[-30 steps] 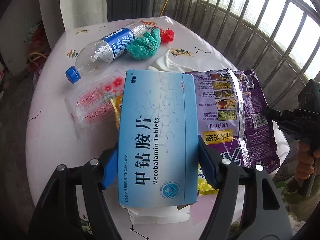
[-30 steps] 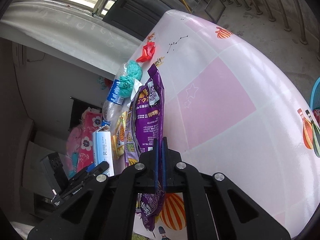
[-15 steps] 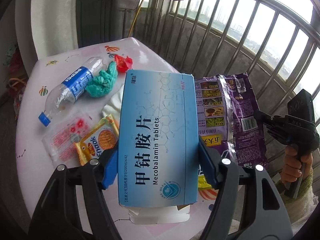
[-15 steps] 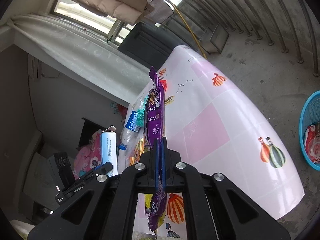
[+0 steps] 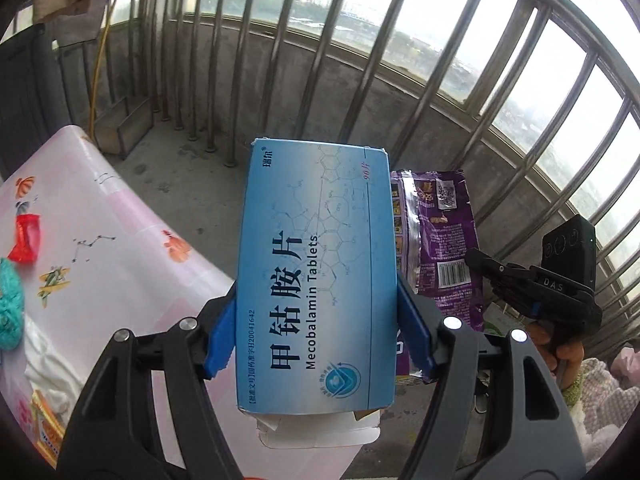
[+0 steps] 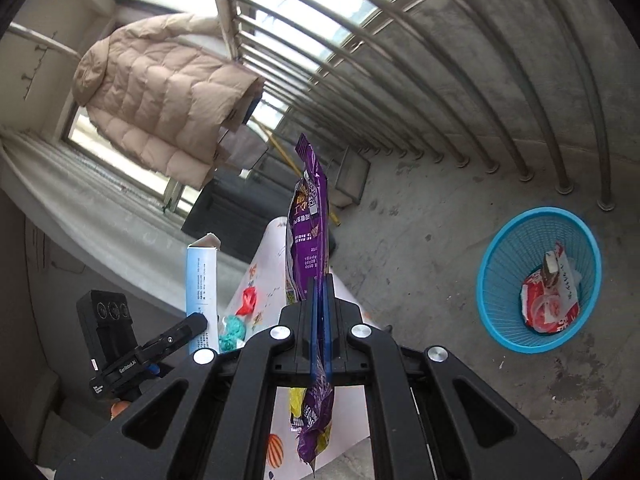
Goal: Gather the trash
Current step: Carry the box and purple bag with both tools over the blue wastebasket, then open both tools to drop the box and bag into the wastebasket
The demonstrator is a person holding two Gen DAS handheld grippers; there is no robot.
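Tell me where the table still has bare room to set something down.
The table is bare on its pink stretch between the red wrapper and the balcony-side edge, up to the far corner. It is crowded toward the near left, where the teal bag, white tissue and snack packet bunch together.

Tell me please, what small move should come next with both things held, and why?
Probably carry both toward the blue basket on the floor. The left gripper clamps the tablet box, the right gripper pinches the purple bag, and neither hangs over the basket yet.
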